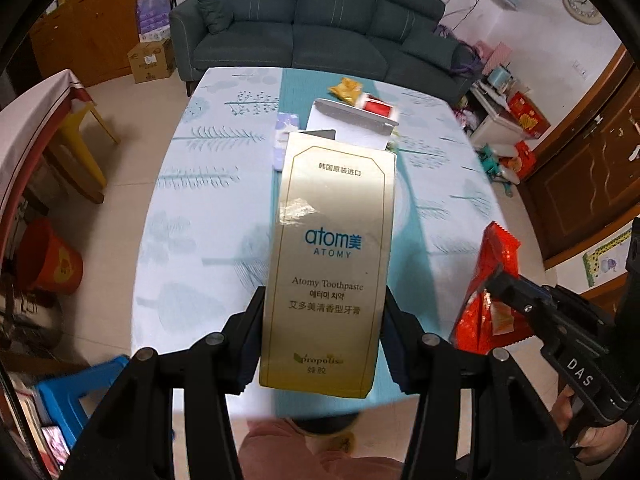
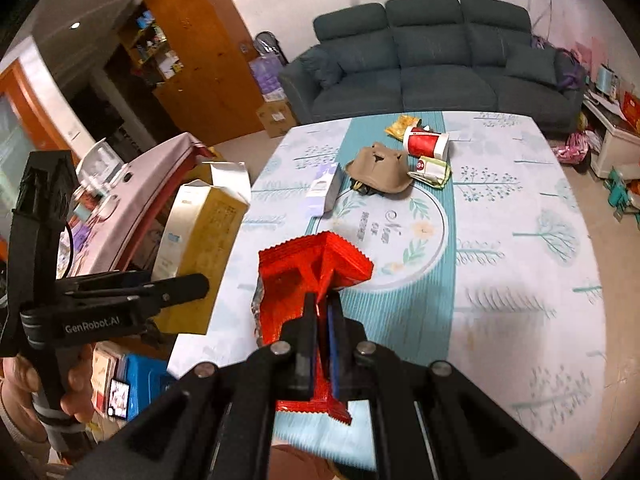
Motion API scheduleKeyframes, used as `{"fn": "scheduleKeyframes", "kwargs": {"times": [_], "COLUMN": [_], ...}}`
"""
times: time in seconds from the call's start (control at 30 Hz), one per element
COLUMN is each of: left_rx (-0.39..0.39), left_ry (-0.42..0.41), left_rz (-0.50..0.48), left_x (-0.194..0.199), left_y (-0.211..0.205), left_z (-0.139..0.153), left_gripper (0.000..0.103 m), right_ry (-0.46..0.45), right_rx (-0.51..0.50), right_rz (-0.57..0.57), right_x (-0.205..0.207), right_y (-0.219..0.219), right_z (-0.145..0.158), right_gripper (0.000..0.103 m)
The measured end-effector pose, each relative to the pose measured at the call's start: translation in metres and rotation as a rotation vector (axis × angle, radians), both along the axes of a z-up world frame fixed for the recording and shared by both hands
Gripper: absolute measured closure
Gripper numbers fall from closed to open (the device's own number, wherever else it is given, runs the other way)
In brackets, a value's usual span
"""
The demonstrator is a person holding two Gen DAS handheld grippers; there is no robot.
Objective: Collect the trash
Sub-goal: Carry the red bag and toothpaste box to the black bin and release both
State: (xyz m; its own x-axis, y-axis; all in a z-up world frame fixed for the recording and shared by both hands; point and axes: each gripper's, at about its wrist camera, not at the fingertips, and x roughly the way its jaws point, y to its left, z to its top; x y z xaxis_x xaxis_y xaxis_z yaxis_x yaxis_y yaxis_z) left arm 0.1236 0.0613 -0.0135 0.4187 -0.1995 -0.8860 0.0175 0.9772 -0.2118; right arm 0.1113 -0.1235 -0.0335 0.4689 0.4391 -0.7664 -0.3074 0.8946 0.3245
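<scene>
Toothpaste box (image 1: pixel 332 256), gold, printed "atom美 ATOMY" and "Atomy Toothpaste", is clamped between our left gripper (image 1: pixel 324 344) fingers, held above the near tabletop (image 1: pixel 208 216) edge with its top flap open. Our right gripper (image 2: pixel 322 312) fingers are closed on a crumpled red wrapper (image 2: pixel 316 264). Farther along the tree-patterned cloth we see a red cup (image 2: pixel 426 142) on its side, a tan pouch (image 2: pixel 380 170), a white carton (image 2: pixel 326 192) and a yellow wrapper (image 2: pixel 402 124). A dark sofa (image 2: pixel 432 64) stands beyond.
</scene>
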Motion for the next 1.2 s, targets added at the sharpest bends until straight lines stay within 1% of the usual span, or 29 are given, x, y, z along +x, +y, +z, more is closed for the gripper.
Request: {"fn": "scheduleKeyframes", "kwargs": {"times": [0.1,0.2,0.3,0.4,0.63,0.77,0.9,1.0,1.2], "left_rx": [0.01,0.012,0.013,0.036,0.069,0.069,0.07,0.06,0.042], "left_ry": [-0.033,-0.064,-0.075,-0.073,-0.033,-0.008,0.028,0.068,0.15], "left_rz": [0.015,0.051,0.067,0.07,0.051,0.038,0.015,-0.016,-0.091], "left_x": [-0.041,-0.084,-0.118,-0.148,-0.194,-0.206,-0.214,-0.223,-0.236], "left_y": [-0.016,-0.028,-0.038,-0.046,-0.054,-0.051,-0.051,-0.053,-0.056], "left_z": [0.01,0.018,0.021,0.022,0.017,0.009,-0.011,-0.036,-0.108], "left_gripper": [0.053,0.053,0.053,0.053,0.053,0.053,0.053,0.053,0.053], "right_ry": [-0.022,-0.049,-0.058,-0.046,-0.009,0.032,0.075,0.121,0.209], "right_rx": [-0.005,-0.017,-0.031,-0.031,-0.026,-0.027,-0.032,-0.037,-0.056], "right_rz": [0.028,0.062,0.087,0.106,0.127,0.117,0.093,0.06,-0.049], "right_x": [-0.034,-0.071,-0.1,-0.122,-0.162,-0.179,-0.193,-0.203,-0.223], "right_y": [-0.012,-0.023,-0.029,-0.035,-0.044,-0.045,-0.043,-0.04,-0.032], "right_z": [0.009,0.015,0.017,0.015,0.006,-0.007,-0.025,-0.047,-0.11], "right_gripper": [0.099,0.099,0.099,0.099,0.099,0.099,0.099,0.099,0.099]}}
